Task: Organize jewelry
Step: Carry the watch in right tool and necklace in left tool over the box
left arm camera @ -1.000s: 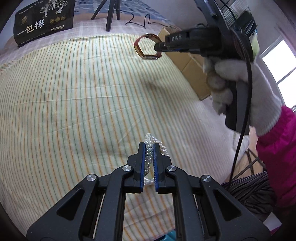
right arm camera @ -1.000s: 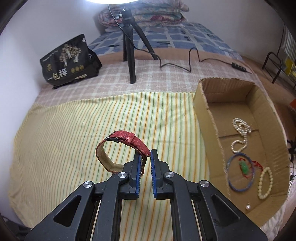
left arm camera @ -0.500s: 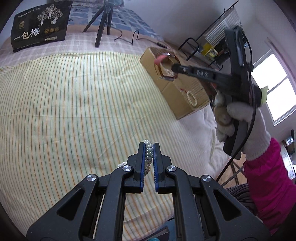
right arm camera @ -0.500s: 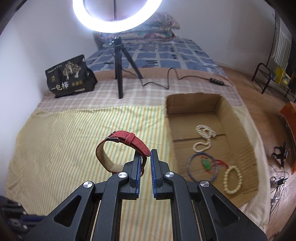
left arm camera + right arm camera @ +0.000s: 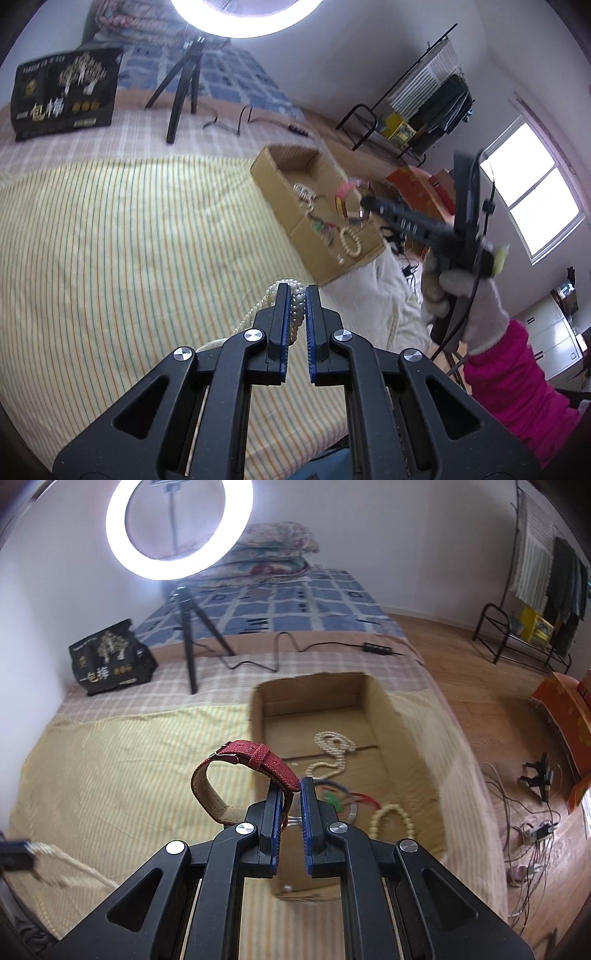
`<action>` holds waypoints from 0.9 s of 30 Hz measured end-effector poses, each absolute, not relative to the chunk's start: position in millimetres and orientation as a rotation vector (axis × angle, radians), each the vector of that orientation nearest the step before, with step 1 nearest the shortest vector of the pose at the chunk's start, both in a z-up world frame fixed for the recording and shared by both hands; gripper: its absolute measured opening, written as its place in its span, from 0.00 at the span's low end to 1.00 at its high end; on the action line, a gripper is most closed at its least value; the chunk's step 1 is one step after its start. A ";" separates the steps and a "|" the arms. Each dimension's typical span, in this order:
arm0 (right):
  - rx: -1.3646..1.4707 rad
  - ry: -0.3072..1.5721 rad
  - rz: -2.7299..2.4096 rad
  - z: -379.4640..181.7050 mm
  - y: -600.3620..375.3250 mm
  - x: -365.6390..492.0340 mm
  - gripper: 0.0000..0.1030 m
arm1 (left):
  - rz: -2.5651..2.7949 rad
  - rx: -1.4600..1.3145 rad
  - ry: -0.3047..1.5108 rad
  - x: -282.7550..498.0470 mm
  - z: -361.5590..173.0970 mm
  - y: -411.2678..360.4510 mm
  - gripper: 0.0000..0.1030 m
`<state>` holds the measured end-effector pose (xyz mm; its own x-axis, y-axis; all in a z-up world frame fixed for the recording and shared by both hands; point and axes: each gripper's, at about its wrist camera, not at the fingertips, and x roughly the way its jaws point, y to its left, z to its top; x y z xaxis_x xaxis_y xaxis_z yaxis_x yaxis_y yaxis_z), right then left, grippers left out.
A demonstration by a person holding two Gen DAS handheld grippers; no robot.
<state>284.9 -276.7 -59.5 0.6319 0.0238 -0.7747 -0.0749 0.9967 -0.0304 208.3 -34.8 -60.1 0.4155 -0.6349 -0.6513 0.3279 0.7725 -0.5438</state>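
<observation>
My left gripper is shut on a white pearl necklace and holds it above the striped yellow sheet. My right gripper is shut on a red watch strap, held over the near left wall of the open cardboard box. In the left wrist view the right gripper and strap hang over the box. In the box lie a pearl necklace, a blue ring with a green charm and a cream bead bracelet.
A ring light on a black tripod and a black snack bag stand at the back of the bed. A cable and power strip lie behind the box. The bed's edge drops to a wooden floor on the right.
My right gripper has carried the red strap to the right, from over the striped sheet to over the box. My left gripper has lifted the pearl necklace higher off the sheet.
</observation>
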 end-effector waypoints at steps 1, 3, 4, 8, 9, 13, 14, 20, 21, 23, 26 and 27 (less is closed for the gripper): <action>-0.059 0.884 0.046 -59.6 -282.6 283.8 0.08 | -0.623 -0.358 0.957 210.8 -56.2 -36.0 0.05; -0.051 0.884 0.029 -59.7 -292.6 282.4 0.08 | -0.624 -0.360 0.942 217.0 -49.8 -38.1 0.05; -0.047 0.884 0.022 -59.8 -298.0 281.9 0.08 | -0.624 -0.362 0.938 219.8 -47.1 -38.9 0.05; -0.038 0.886 0.002 -59.6 -313.2 279.8 0.08 | -0.626 -0.358 0.918 233.0 -36.4 -45.1 0.05; -0.035 0.887 -0.003 -59.8 -317.0 279.4 0.08 | -0.628 -0.353 0.910 236.7 -32.7 -47.6 0.05; -0.028 0.891 -0.015 -61.5 -328.6 277.9 0.08 | -0.638 -0.354 0.873 253.1 -17.5 -55.5 0.05; -0.025 0.893 -0.018 -62.2 -331.2 278.1 0.08 | -0.641 -0.356 0.863 258.5 -13.1 -58.1 0.05; -0.023 0.902 -0.020 -66.3 -338.3 279.1 0.08 | -0.652 -0.344 0.815 285.7 11.2 -75.4 0.05; -0.023 0.905 -0.019 -67.3 -339.2 279.3 0.08 | -0.655 -0.335 0.804 291.7 16.4 -80.6 0.05; -0.023 0.909 -0.015 -68.6 -341.1 279.1 0.08 | -0.661 -0.321 0.792 299.5 23.5 -89.0 0.05; -0.022 0.913 -0.008 -69.9 -342.3 279.0 0.08 | -0.670 -0.304 0.771 314.8 33.3 -104.3 0.05; -0.021 0.913 -0.006 -70.1 -342.5 278.9 0.08 | -0.674 -0.300 0.767 319.2 35.2 -108.6 0.05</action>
<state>278.9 -342.5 -70.1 0.6113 -0.0141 -0.7913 -0.0035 0.9998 -0.0205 319.2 -108.6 35.2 0.5265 -0.6582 -0.5381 0.4487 0.7527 -0.4817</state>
